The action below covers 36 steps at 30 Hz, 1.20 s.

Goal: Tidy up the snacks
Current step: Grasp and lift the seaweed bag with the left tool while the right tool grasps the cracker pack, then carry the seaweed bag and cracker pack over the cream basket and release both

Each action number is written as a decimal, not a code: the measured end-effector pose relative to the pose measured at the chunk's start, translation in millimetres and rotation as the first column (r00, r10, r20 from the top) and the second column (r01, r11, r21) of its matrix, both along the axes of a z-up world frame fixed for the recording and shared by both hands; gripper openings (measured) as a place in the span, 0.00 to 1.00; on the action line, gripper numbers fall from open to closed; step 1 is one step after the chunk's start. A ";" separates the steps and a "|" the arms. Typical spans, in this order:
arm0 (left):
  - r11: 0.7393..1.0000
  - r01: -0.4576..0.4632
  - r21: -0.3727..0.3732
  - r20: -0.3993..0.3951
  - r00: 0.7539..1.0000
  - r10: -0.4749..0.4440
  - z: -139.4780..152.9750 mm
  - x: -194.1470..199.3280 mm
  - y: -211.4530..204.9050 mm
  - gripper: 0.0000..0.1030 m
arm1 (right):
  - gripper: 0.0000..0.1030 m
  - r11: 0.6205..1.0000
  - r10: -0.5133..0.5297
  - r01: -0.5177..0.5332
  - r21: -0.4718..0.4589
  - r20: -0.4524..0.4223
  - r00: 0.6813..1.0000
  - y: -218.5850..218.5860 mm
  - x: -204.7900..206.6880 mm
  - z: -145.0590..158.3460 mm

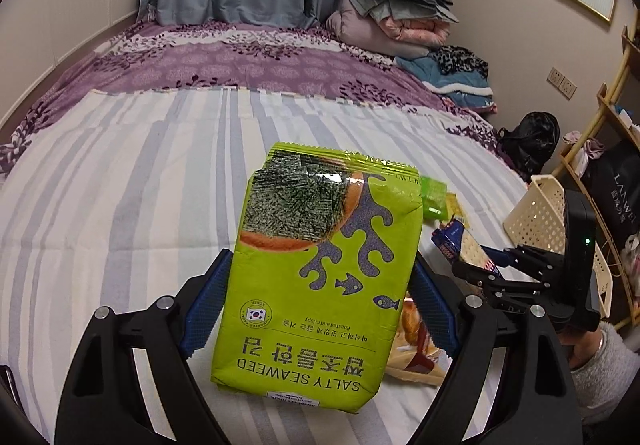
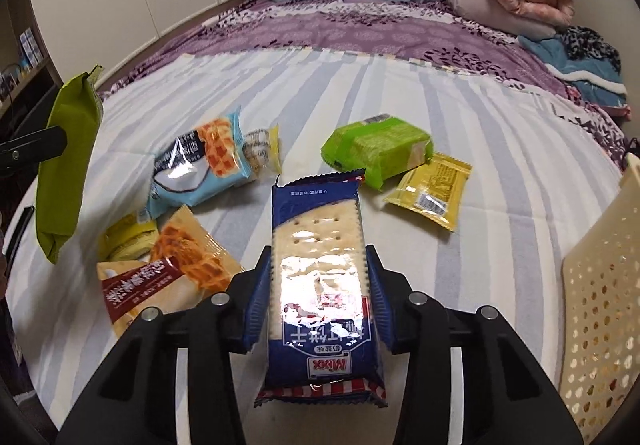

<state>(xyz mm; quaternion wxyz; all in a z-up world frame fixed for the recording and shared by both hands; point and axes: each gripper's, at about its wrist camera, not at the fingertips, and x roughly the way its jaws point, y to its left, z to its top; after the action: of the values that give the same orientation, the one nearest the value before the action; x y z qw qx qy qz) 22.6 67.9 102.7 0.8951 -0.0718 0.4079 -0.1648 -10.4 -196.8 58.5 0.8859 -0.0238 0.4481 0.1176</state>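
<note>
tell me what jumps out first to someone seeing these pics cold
The lime-green seaweed bag fills the middle of the left wrist view, clamped between the left gripper's blue pads and lifted off the striped bed sheet. In the right wrist view the right gripper is shut on a blue cracker pack, with more snack packets scattered behind it and a cream perforated basket at the right edge.

Seaweed bag [image 1: 320, 265] is matt green foil-like plastic; cracker pack [image 2: 320, 305] is glossy blue film with glare. Bed sheet [image 2: 480, 173] is soft striped cloth, basket [image 2: 600, 305] perforated cream plastic. Fingers [image 2: 256, 309] carry ribbed blue rubbery pads on black matt plastic.
</note>
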 end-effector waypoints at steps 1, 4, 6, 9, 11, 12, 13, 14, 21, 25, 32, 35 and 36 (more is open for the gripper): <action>1.000 -0.004 -0.003 0.011 1.000 0.004 5.0 -0.4 -0.6 0.83 | 0.43 1.000 -0.006 0.006 0.009 0.012 1.000 -2.6 -2.9 4.9; 1.000 -0.010 -0.015 0.037 0.999 0.010 17.5 -2.8 -3.0 0.83 | 0.43 0.999 -0.021 0.019 0.033 0.045 0.999 -10.4 -9.4 19.4; 1.000 -0.008 -0.020 0.053 0.999 0.009 25.6 -5.6 -6.2 0.83 | 0.43 0.998 -0.034 0.030 0.053 0.068 0.997 -17.3 -13.3 30.5; 1.000 0.005 -0.020 0.074 0.997 -0.004 37.1 -9.5 -13.9 0.83 | 0.43 0.996 -0.058 0.050 0.076 0.109 0.992 -28.6 -18.8 46.9; 1.000 0.017 -0.015 0.088 0.996 -0.015 44.2 -11.4 -19.3 0.83 | 0.43 0.994 -0.078 0.066 0.091 0.134 0.988 -37.2 -21.8 57.0; 1.000 0.023 -0.014 0.098 0.995 -0.022 48.6 -12.4 -22.9 0.83 | 0.43 0.992 -0.090 0.075 0.101 0.147 0.985 -42.9 -23.9 62.0; 1.000 0.028 -0.013 0.105 0.994 -0.026 52.3 -13.4 -25.9 0.83 | 0.43 0.991 -0.100 0.083 0.108 0.158 0.982 -48.1 -26.3 66.1; 0.999 0.033 -0.013 0.110 0.993 -0.031 55.3 -14.1 -28.8 0.83 | 0.43 0.989 -0.111 0.093 0.113 0.168 0.979 -52.5 -28.9 70.1; 0.996 0.083 -0.017 0.160 0.984 -0.079 79.2 -20.3 -55.5 0.83 | 0.43 0.973 -0.207 0.174 0.155 0.230 0.951 -95.5 -47.8 95.9; 0.993 0.116 -0.017 0.184 0.977 -0.111 90.5 -22.6 -74.7 0.83 | 0.43 0.958 -0.275 0.239 0.162 0.259 0.926 -125.9 -63.2 105.4; 0.982 0.190 -0.006 0.224 0.957 -0.184 108.4 -30.5 -114.2 0.83 | 0.43 0.919 -0.391 0.356 0.169 0.271 0.880 -176.7 -87.6 108.1; 0.975 0.224 -0.001 0.235 0.947 -0.217 113.8 -32.9 -132.4 0.83 | 0.43 0.899 -0.436 0.404 0.170 0.267 0.859 -195.5 -97.0 105.7; 0.972 0.236 0.002 0.238 0.944 -0.230 115.6 -33.6 -139.0 0.83 | 0.43 0.890 -0.454 0.421 0.173 0.264 0.851 -203.7 -100.6 104.6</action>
<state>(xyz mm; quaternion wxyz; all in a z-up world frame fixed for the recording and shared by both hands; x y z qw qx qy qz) -11.1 -71.2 218.2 0.9105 -0.0149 0.3016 -0.2824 -111.0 -400.5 163.2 0.9463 0.1098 0.2963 -0.0678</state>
